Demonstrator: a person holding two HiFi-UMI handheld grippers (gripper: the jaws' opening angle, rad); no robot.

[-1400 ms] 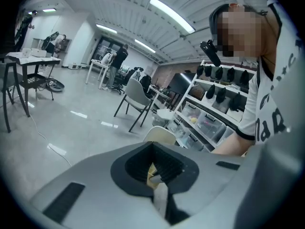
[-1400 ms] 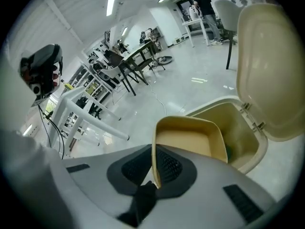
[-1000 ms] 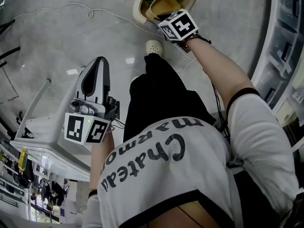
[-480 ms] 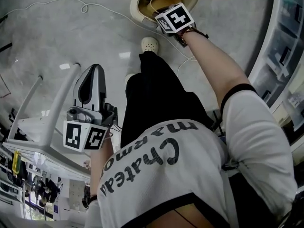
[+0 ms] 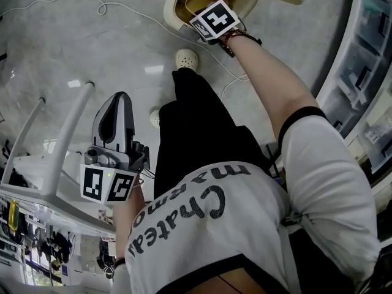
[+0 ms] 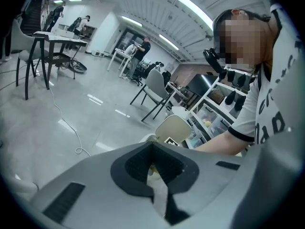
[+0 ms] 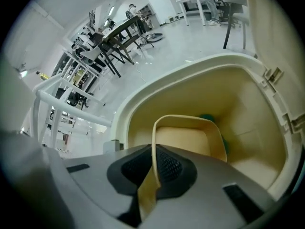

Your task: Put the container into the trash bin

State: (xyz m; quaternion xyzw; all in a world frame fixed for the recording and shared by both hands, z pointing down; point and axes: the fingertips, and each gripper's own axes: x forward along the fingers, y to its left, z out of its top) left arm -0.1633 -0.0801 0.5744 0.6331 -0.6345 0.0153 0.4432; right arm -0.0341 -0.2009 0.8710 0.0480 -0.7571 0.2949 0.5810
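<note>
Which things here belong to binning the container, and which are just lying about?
In use: thin beige plastic container; cream plastic trash bin, lid open; right gripper clamping the container's wall.
Lying about: white floor cable; white metal table frame; empty left gripper.

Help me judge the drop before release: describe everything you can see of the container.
The container is a tan, thin-walled open tray with rounded corners, looking like moulded pulp or plastic, and appears empty. The right gripper is shut on one side wall, holding it inside the mouth of the cream trash bin. Whether it touches the bin cannot be told.
</note>
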